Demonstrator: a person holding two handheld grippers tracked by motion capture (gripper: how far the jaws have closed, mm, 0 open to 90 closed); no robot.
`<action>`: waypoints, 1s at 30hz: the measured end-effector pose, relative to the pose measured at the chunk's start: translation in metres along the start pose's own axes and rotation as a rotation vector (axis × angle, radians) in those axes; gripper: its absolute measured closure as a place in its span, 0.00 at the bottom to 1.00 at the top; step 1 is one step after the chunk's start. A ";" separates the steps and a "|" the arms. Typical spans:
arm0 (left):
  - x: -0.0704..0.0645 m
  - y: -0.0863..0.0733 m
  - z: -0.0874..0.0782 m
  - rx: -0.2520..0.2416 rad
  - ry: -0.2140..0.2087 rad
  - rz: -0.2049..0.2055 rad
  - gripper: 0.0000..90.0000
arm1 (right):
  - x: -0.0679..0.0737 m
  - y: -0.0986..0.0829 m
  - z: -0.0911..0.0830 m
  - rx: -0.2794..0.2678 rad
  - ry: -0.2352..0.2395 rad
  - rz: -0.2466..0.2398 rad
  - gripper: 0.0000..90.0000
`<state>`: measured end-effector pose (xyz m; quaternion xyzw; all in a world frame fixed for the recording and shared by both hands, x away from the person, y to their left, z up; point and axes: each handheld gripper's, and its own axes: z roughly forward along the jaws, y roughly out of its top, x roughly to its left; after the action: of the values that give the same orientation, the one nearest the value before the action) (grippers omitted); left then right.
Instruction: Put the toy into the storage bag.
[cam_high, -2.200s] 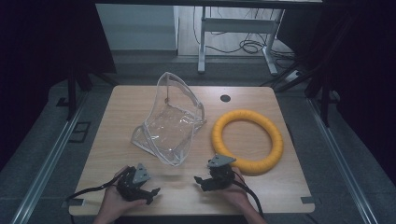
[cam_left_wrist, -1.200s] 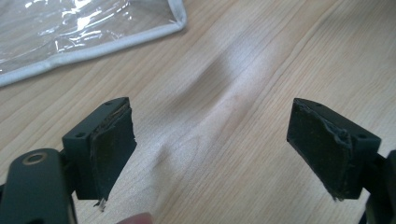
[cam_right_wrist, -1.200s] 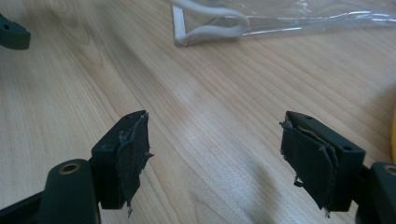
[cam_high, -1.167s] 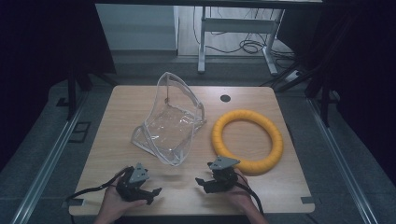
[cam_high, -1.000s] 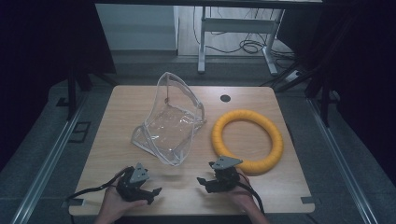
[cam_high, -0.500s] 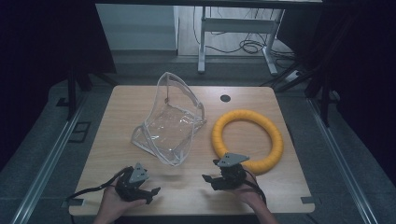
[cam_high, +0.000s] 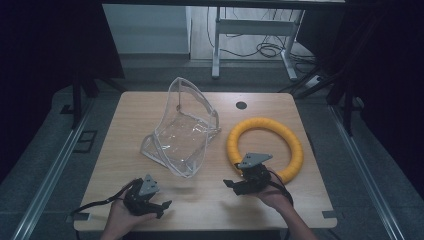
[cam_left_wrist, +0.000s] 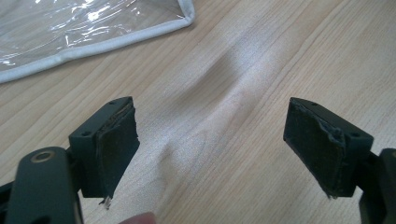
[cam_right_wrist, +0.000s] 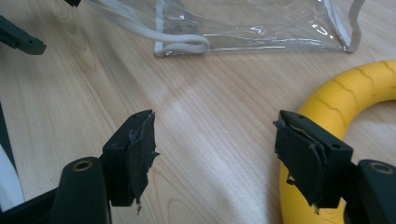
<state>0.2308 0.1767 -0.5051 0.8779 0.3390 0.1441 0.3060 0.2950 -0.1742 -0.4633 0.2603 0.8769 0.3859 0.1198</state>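
**Right tongs spread beside the yellow ring, clear bag farther off**

Right gripper (cam_high: 238, 186), held near the table's front edge, jaws released and wide apart, clasping nothing. Seen along those jaws in the right gripper view (cam_right_wrist: 215, 154): bare wood between the pads, the yellow ring (cam_right_wrist: 351, 110) curving just beside and partly behind the right-hand jaw, not yet between the two. From the high view, ring (cam_high: 265, 145) lying flat, up and to the right of the tongs, its near arc just beside the gripper body; no long axis to speak of, being round, so any stretch of the tube open to a pinch across its thickness.

Left gripper (cam_high: 159, 206) low at the front left, likewise released and empty (cam_left_wrist: 212, 149), over bare table (cam_high: 130, 112). Well apart from the ring, so clearly the farther hand.

Clear bag (cam_high: 182, 131) slumped at mid-table, left of the ring and not touching it; its white-trimmed edge (cam_left_wrist: 98, 39) ahead of the left jaws.

Probably a small swing rightward needed to straddle the tube.
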 end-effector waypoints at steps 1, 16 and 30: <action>0.000 0.000 0.001 0.002 -0.001 0.002 0.20 | -0.002 0.001 -0.001 0.002 0.001 -0.002 0.32; -0.008 0.003 0.008 0.030 -0.004 0.035 0.19 | -0.023 0.021 -0.006 0.120 0.012 -0.043 0.33; -0.007 0.002 0.008 0.034 0.004 0.039 0.19 | -0.042 0.014 -0.009 0.251 -0.007 -0.021 0.32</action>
<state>0.2309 0.1672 -0.5104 0.8891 0.3247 0.1458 0.2877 0.3316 -0.1942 -0.4464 0.2653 0.9207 0.2708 0.0932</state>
